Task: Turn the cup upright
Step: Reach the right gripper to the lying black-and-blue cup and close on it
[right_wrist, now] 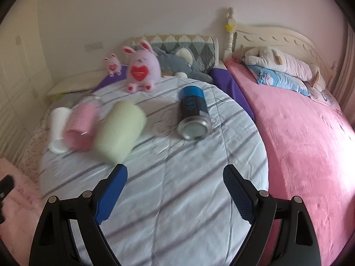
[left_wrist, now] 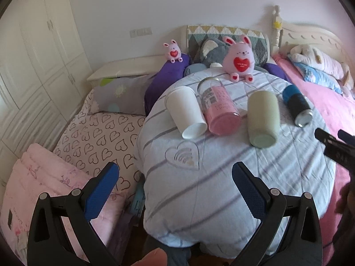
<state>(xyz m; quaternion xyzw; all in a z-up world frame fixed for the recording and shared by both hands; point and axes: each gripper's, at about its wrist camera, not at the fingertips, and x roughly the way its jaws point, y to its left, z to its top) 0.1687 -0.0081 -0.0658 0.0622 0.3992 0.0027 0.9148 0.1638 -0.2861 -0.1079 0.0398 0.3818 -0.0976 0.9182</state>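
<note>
We hold the left gripper (left_wrist: 175, 175) and right gripper (right_wrist: 175, 177) with jaws wide, holding nothing. At frame centre, four cups lie sideways on the striped quilt (left_wrist: 221, 177): white paper cup (left_wrist: 186, 110), pink glass (left_wrist: 219, 108), green tumbler (left_wrist: 263, 119), blue-black tumbler (left_wrist: 297, 106).

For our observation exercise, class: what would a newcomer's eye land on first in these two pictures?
Four cups lie on their sides in a row on the striped quilt: white cup, pink cup, green cup, blue-and-black cup. Behind them sits a pink plush rabbit. Both grippers, left and right, hover open in front.
</note>
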